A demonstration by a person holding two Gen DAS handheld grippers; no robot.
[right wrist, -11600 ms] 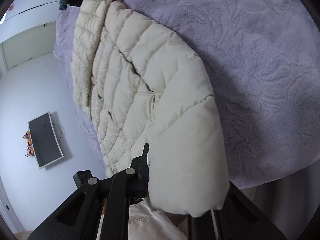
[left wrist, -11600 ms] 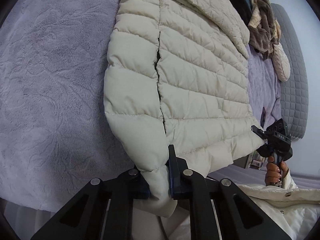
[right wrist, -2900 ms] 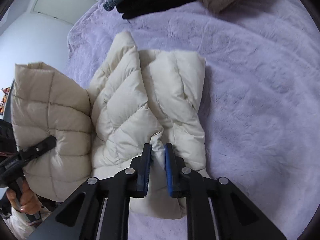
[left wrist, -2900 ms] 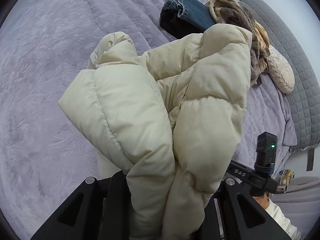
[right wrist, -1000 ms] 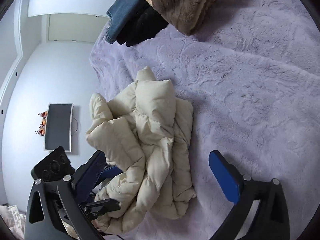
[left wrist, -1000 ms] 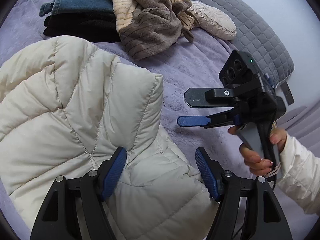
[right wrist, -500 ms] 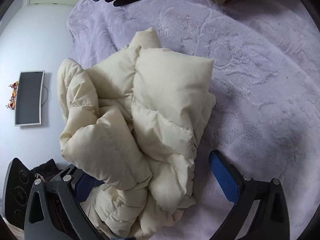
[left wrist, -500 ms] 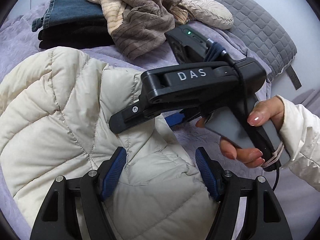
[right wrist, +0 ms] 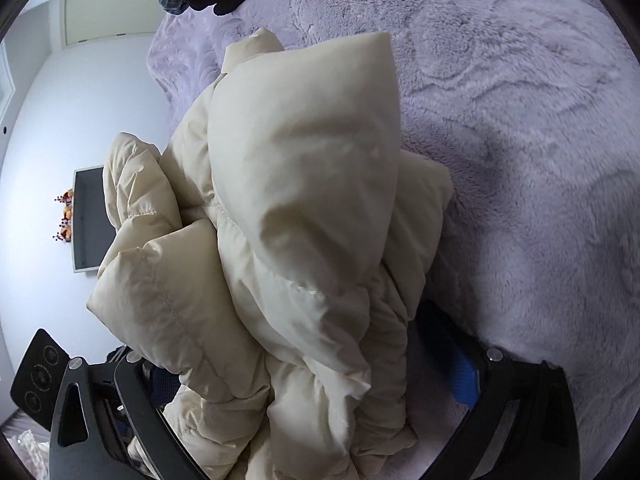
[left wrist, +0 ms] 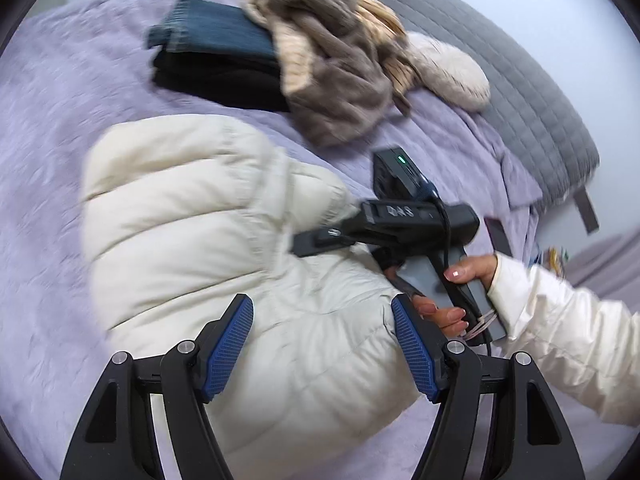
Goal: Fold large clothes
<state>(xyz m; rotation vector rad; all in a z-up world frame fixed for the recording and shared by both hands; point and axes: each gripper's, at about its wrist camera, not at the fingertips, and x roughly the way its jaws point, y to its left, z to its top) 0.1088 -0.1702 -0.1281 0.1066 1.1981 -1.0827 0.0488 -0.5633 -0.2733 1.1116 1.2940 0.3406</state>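
Note:
A cream quilted puffer jacket (left wrist: 192, 220) lies folded into a thick bundle on the lavender bedspread (left wrist: 48, 128). My left gripper (left wrist: 322, 344) is open, its blue pads spread over the near edge of the bundle, gripping nothing. My right gripper (right wrist: 308, 364) is open wide, and the jacket (right wrist: 304, 184) bulges up between its fingers. In the left wrist view the right gripper (left wrist: 320, 238) pushes into the bundle's right side, held by a hand in a white sleeve.
Folded jeans on a black garment (left wrist: 216, 52) and a brown and tan fleece heap (left wrist: 332, 64) lie at the far side of the bed. A cream pillow (left wrist: 448, 72) and grey quilted headboard (left wrist: 532, 92) stand behind. A wall television (right wrist: 90, 220) is far left.
The right gripper has pushed further into the jacket bundle, which now fills its open jaws. The left gripper has drawn back a little and stayed open.

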